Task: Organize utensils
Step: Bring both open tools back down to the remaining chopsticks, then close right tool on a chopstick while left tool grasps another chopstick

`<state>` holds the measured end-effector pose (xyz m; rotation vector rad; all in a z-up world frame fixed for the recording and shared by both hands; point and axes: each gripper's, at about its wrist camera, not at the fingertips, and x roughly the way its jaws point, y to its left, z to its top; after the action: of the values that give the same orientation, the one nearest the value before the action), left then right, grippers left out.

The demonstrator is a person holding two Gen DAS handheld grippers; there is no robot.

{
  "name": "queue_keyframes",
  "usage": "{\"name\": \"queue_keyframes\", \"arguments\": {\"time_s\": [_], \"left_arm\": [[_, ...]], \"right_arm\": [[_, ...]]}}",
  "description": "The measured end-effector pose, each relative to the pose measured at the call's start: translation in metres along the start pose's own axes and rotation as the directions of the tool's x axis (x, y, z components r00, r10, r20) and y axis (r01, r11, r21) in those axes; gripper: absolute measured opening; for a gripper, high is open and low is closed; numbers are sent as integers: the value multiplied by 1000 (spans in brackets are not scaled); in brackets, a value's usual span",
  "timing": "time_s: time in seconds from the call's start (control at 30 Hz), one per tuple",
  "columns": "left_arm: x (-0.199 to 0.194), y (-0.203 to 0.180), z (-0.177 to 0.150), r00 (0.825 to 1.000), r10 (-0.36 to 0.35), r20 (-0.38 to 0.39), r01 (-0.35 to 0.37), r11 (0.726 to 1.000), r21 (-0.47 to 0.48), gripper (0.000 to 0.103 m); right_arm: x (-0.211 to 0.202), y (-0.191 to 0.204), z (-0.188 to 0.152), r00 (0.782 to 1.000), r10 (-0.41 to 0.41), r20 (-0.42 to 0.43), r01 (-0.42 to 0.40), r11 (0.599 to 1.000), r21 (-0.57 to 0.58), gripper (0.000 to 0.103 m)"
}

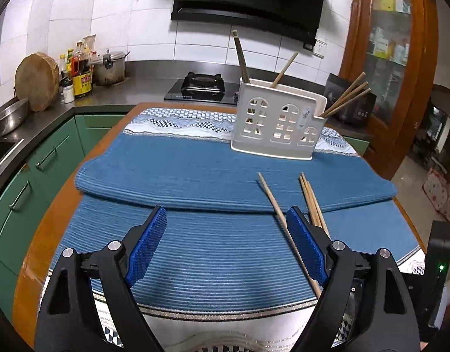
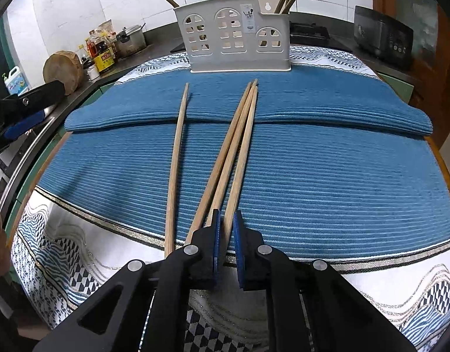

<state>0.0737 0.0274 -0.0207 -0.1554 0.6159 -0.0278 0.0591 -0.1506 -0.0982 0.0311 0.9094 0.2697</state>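
Blue ribbed cloth (image 2: 327,176) covers the kitchen table, with a white utensil holder (image 2: 236,35) standing at its far side. Four wooden chopsticks (image 2: 236,149) lie on the cloth; the right gripper (image 2: 225,223) is clenched on one of the bunched three. Beside them, the left gripper (image 1: 225,240) hovers spread wide, gripping nothing.

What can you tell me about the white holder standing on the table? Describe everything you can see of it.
The white holder looks like moulded plastic, shaped like a little house front with arched, paned window cut-outs and a small label. It stands upright on the blue mat, at its far end. Its right-hand section is lower than the rest. Wooden chopsticks lean out of the top at several points. Nothing else touches it; both claws are nearer the camera.
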Motion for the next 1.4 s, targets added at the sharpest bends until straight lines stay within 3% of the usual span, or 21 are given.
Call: {"name": "queue_keyframes", "arguments": {"time_s": [0.13, 0.5, 0.9, 1.1, 1.27, 1.3, 1.4], "left_arm": [[5, 4, -6, 1000, 2, -21, -2, 1000, -9, 83], [21, -37, -40, 991, -47, -122, 49, 999, 9, 81], [56, -71, -65, 952, -153, -266, 142, 988, -63, 40], [63, -81, -67, 946, -151, -288, 143, 989, -50, 27], [66, -90, -66, 947, -135, -291, 129, 991, -40, 23], [67, -90, -66, 946, -135, -294, 128, 991, -42, 17], [71, -94, -66, 943, -124, -309, 117, 992, -39, 16]], "right_arm": [[1, 1, -1, 1000, -8, 9, 8, 1000, -3, 9], [-11, -24, -4, 998, -43, 41, 41, 999, 29, 7], [-17, -41, -13, 999, -28, 45, 26, 999, 30, 7], [-17, -45, -14, 999, -5, 47, 4, 999, 40, 7], [-17, -46, -13, 999, 6, 43, -8, 999, 42, 7], [-17, -47, -13, 999, 8, 42, -10, 999, 43, 7], [-16, -47, -13, 999, 12, 41, -14, 999, 47, 7]]}}
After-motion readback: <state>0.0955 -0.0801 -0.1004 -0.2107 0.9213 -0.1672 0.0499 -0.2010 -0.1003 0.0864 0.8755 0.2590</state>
